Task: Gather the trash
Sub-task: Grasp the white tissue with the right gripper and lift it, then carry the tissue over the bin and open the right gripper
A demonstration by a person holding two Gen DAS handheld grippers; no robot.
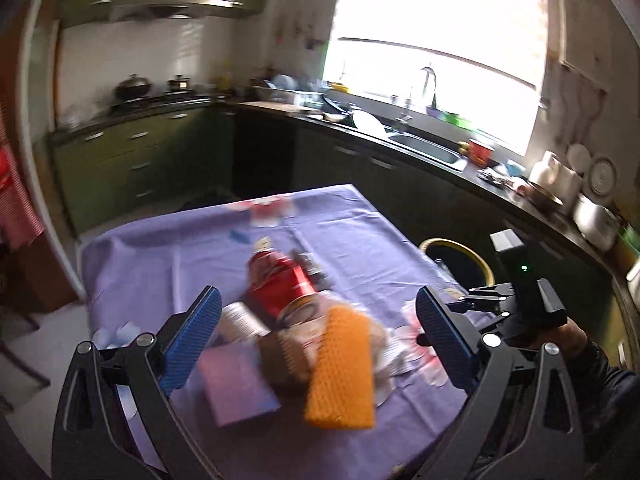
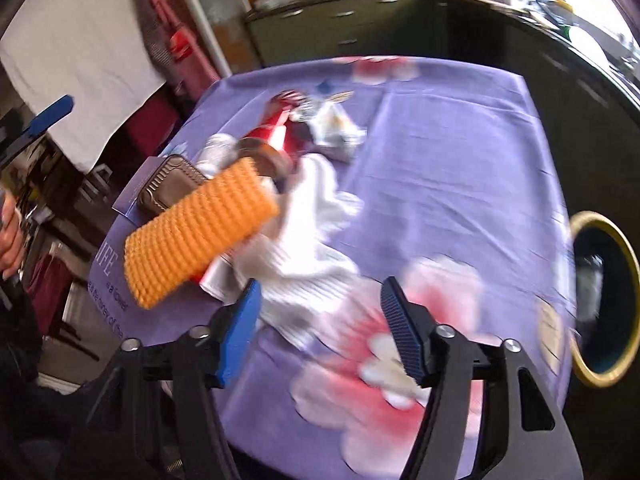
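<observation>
Jaws on my left gripper are spread with nothing between them (right gripper likewise), so I'd settle, then pinch the orange sponge and carry it right to the bin.

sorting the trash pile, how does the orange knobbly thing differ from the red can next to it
The orange knobbly pad is flat, rectangular and bumpy all over; the red can is round, smooth and shiny. The pad lies on top of the pile, nearer the grippers; the can lies on its side farther back. Both rest on the purple tablecloth, ungripped.
</observation>
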